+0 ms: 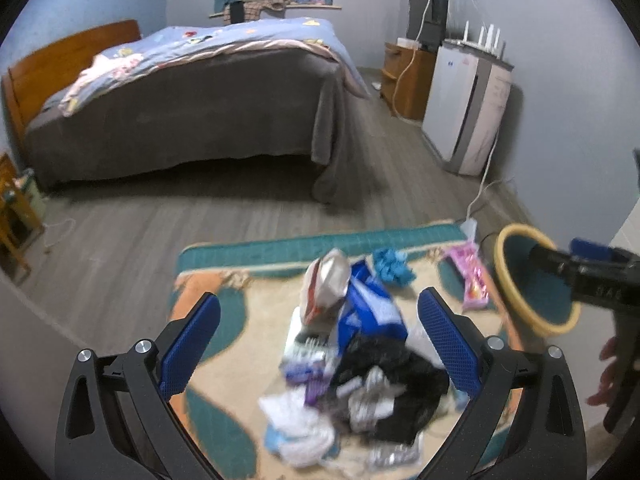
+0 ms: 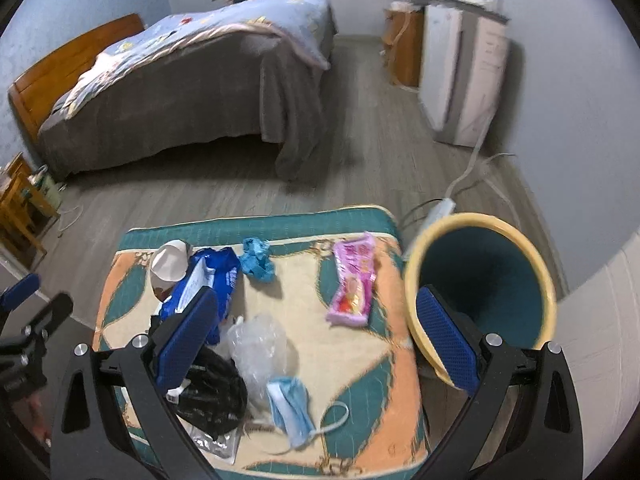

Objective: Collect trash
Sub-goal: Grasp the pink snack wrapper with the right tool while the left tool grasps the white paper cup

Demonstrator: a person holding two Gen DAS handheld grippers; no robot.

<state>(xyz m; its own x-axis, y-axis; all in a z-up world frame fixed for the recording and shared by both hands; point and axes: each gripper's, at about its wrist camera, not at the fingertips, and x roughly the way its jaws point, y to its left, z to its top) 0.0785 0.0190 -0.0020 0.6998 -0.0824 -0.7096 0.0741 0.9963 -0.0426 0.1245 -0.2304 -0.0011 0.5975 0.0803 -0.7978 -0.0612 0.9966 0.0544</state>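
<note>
While above trash [image 2: 256, 344], hand-held grippers agape.

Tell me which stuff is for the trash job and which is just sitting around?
For the job: bin, pink wrapper, blue glove, face mask, black bag, clear bag.
Just sitting around: bed, rug, white cabinet.

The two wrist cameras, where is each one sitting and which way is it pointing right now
Left wrist: on the left gripper, looking forward and down at the trash pile on the rug; its own open blue fingers show, plus the right gripper at the bin.
Right wrist: on the right gripper, over the rug's right side, facing the face mask and pink wrapper; its open fingers show, the left gripper at left.
Shared: rug, bin, trash, bed.
</note>
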